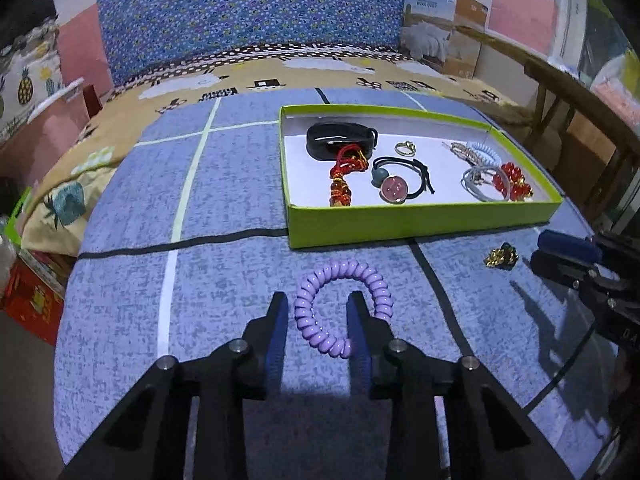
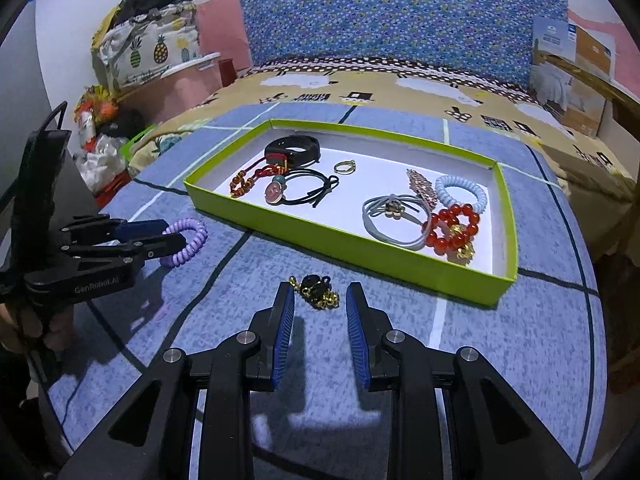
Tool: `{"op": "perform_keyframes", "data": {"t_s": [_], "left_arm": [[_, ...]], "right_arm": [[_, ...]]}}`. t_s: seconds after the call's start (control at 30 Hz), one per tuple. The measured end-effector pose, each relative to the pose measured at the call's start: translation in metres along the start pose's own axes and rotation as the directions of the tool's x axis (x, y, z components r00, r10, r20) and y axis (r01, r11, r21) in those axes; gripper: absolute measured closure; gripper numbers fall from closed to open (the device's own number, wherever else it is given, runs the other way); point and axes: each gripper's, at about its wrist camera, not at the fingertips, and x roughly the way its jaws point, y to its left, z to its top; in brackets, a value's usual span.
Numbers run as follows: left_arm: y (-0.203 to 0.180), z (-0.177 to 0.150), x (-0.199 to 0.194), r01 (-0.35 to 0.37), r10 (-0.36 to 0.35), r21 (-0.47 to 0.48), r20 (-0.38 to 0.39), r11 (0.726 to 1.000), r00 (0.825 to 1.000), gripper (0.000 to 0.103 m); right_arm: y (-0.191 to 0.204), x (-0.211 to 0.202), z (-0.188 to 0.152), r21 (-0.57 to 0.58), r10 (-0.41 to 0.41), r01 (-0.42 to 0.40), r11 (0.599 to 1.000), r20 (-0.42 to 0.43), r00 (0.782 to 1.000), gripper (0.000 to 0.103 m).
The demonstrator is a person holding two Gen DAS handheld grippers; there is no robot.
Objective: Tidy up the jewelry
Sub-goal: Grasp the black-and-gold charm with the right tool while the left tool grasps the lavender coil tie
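Observation:
A purple spiral hair tie (image 1: 340,304) (image 2: 188,240) lies on the blue mat in front of the green box (image 1: 420,224) (image 2: 340,242). My left gripper (image 1: 318,300) (image 2: 172,236) is low over it and open: the tie's left arc sits between the fingers, with a gap to the left pad. A small black and gold ornament (image 2: 318,292) (image 1: 500,258) lies on the mat to the right. My right gripper (image 2: 320,290) (image 1: 538,250) is open, its fingertips on either side of the ornament without touching it.
The box holds a black band (image 2: 294,146), a red knot charm (image 2: 244,182), a pink-bead hair tie (image 2: 276,192), a ring (image 2: 344,166), a grey hair tie (image 2: 390,216), a red bead bracelet (image 2: 452,226) and a pale blue spiral (image 2: 460,192). A patterned cushion (image 2: 400,12) stands behind.

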Motion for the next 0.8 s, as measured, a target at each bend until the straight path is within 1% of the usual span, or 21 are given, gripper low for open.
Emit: {"op": "perform_keyframes", "data": {"t_s": [0.1,0.2,0.33,0.43,0.63,0.7,0.8], "left_arm": [[-0.001,0.001,0.001,0.004,-0.004,0.008,-0.001,1.0,1.0,0.084],[-0.001,0.001,0.001,0.014,-0.014,0.016,-0.002,1.0,1.0,0.091],[-0.001,0.001,0.0,0.02,-0.02,0.02,-0.002,1.0,1.0,0.091],[-0.002,0.0,-0.001,0.027,-0.027,0.02,-0.002,0.999,1.0,0.092],[-0.003,-0.003,-0.004,0.049,-0.049,0.014,-0.001,0.999,0.999,0.092],[-0.004,-0.004,-0.005,0.062,-0.062,0.012,0.0,0.998,0.998,0.092],[-0.005,-0.006,-0.007,0.089,-0.089,0.005,0.002,0.996,0.996,0.092]], "right_arm": [[0.003,0.006,0.001,-0.026,0.0,-0.001,1.0,-0.015,1.0,0.075],[0.004,0.014,0.003,-0.05,0.007,-0.009,0.999,-0.034,0.999,0.076],[0.004,0.024,0.005,-0.072,0.009,-0.014,0.997,-0.065,0.998,0.075],[0.006,0.029,0.004,-0.093,-0.009,0.0,0.996,-0.088,0.996,0.076],[0.004,0.03,0.005,-0.079,-0.007,-0.001,0.997,-0.098,0.995,0.076],[0.004,0.03,0.005,-0.078,-0.011,0.004,0.997,-0.096,0.995,0.081],[0.005,0.028,0.003,-0.069,-0.014,0.008,0.998,-0.091,0.996,0.082]]}}
